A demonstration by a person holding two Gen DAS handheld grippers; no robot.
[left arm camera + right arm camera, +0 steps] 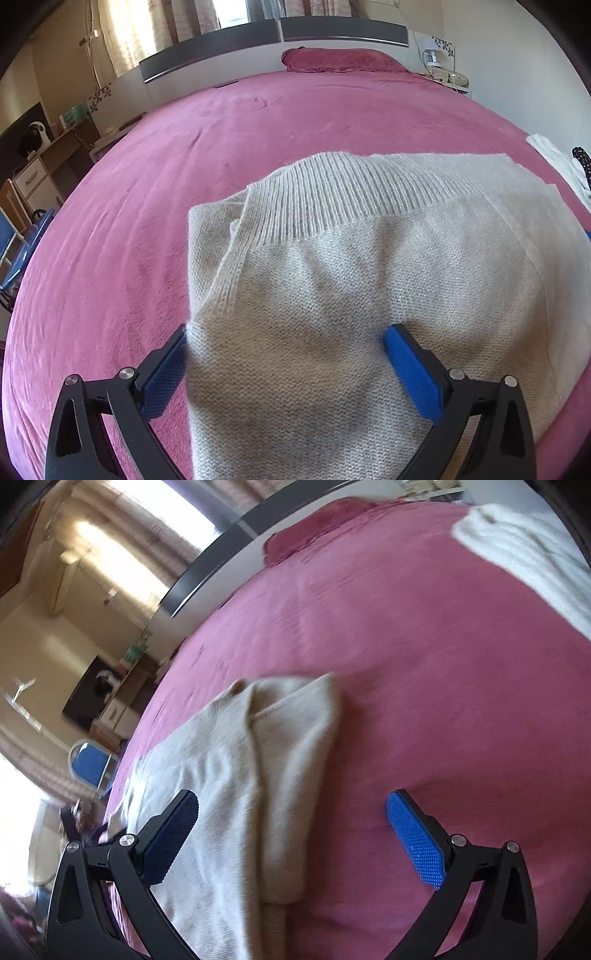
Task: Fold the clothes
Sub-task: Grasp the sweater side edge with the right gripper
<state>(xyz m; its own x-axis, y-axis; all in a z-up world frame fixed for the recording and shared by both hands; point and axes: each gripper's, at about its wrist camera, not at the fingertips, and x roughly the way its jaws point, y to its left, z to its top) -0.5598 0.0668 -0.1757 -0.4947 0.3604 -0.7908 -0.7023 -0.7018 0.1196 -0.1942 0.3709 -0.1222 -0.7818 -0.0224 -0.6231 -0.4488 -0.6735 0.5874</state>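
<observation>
Mid-fold, both grippers, left (pixel 284 354) and right (pixel 291 819), hung wide open over the sweater (pixel 369 295) on the bed (pixel 258 118), gripping nothing; next needs an edge pinched.

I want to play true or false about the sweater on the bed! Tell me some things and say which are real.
1. The sweater is a beige knit with a ribbed band. True.
2. The bed cover is green. False: it is pink.
3. The left gripper is squeezed shut on the sweater. False: its fingers stand wide apart, with the sweater spread between them.
4. The right gripper is open. True: its fingers are spread over the sweater's folded edge and the bed cover.
5. A white knitted cloth lies on the bed apart from the sweater. True.
6. There is no pillow on the bed. False: a pink pillow lies by the headboard.
</observation>
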